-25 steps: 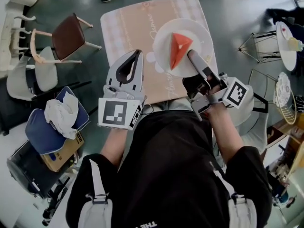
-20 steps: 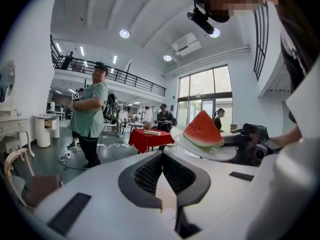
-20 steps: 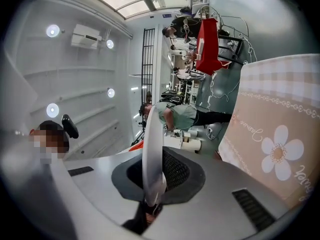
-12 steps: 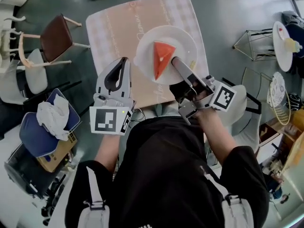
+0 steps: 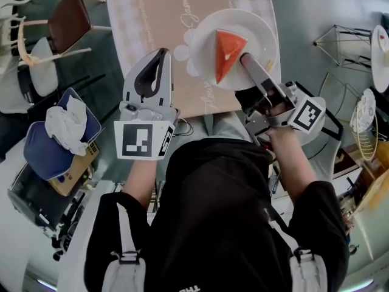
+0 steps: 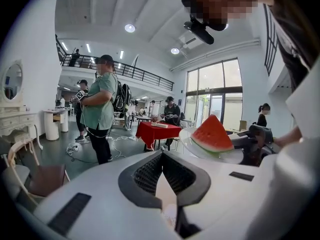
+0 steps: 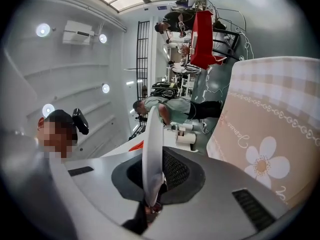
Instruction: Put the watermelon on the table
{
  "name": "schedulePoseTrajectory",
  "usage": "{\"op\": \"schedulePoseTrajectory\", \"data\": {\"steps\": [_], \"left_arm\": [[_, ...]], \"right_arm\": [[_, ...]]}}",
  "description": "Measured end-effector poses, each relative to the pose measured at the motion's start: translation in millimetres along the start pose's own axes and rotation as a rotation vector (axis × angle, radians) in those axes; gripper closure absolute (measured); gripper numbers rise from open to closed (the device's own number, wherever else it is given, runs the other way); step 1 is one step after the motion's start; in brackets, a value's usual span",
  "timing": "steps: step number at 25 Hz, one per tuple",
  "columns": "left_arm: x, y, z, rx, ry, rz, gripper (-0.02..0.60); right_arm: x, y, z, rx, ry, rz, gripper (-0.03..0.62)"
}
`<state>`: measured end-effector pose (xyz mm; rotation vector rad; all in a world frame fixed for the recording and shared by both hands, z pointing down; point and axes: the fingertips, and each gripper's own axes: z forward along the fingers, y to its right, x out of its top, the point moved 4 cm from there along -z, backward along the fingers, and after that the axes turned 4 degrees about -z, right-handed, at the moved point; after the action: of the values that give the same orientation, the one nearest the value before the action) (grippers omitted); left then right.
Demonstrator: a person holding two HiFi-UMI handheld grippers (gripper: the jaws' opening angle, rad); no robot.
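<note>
A red watermelon wedge (image 5: 230,52) lies on a white plate (image 5: 255,26) held above the beige flowered tablecloth (image 5: 152,17). My right gripper (image 5: 246,59) is shut on the plate's near rim. In the right gripper view the plate (image 7: 152,144) runs edge-on between the jaws, with a red sliver of watermelon (image 7: 136,145) behind it and the table cloth (image 7: 270,134) to the right. My left gripper (image 5: 163,52) hovers over the table's left part, tips together, holding nothing. From the left gripper view the watermelon (image 6: 212,135) shows to the right.
A brown chair (image 5: 67,23) stands left of the table. A blue seat with a white cloth (image 5: 55,139) and a cardboard box (image 5: 73,178) lie at the left. Wire racks (image 5: 343,47) stand right. People (image 6: 100,109) and a red table (image 6: 157,132) are farther off.
Both hands have sunk toward the table, and the plate with the watermelon has come down with the right one. Neither gripper's hold has changed.
</note>
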<state>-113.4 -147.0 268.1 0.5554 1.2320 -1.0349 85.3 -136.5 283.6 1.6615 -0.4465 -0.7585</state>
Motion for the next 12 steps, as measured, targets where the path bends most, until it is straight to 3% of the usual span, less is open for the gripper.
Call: {"op": "schedulePoseTrajectory", "data": {"steps": [12], "left_arm": [[-40, -1, 12, 0.027, -0.064, -0.026, 0.571]], "right_arm": [[-2, 40, -5, -0.016, -0.056, 0.021, 0.576]]}}
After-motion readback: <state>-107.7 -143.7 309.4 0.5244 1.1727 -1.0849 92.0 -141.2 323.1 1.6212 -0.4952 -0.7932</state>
